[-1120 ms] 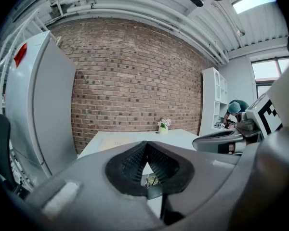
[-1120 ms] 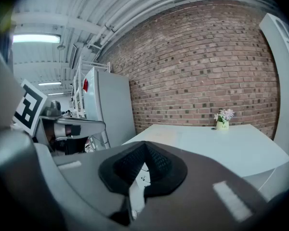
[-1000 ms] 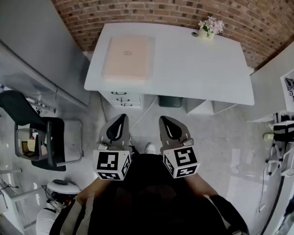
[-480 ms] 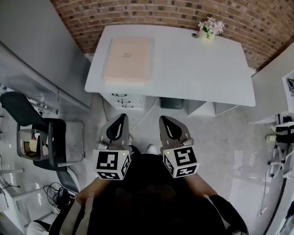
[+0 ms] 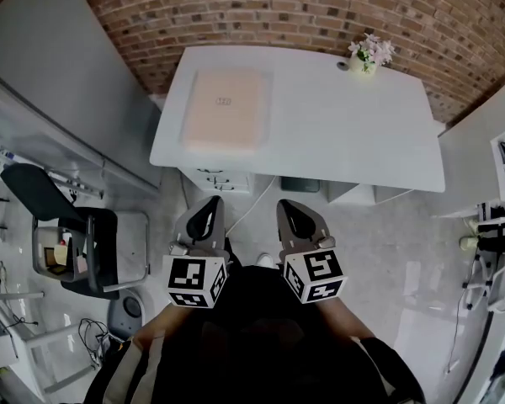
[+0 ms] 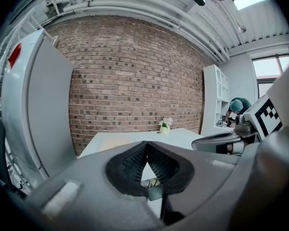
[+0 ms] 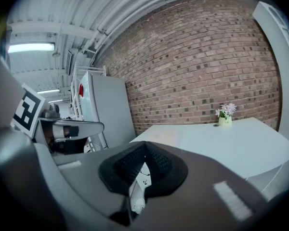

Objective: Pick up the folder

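A pale peach folder (image 5: 225, 111) lies flat on the left part of the white desk (image 5: 345, 129), against the brick wall. In the left gripper view the folder (image 6: 116, 146) shows as a faint tan patch on the desk top. Both grippers are held close to the person's body, well short of the desk. My left gripper (image 5: 207, 212) is shut and holds nothing. My right gripper (image 5: 289, 213) is shut and empty too. Each gripper view looks over its closed jaws toward the desk (image 7: 231, 141).
A small vase of flowers (image 5: 369, 55) stands at the desk's far right corner. Drawers (image 5: 219, 178) sit under the desk's left side. A black chair (image 5: 63, 225) and clutter stand at the left, grey cabinets (image 5: 50, 82) behind them, shelving (image 5: 501, 225) at the right.
The desk and folder have drifted slightly down and right in the head view, so I have come a little closer. Both grippers stay shut in the same pose.
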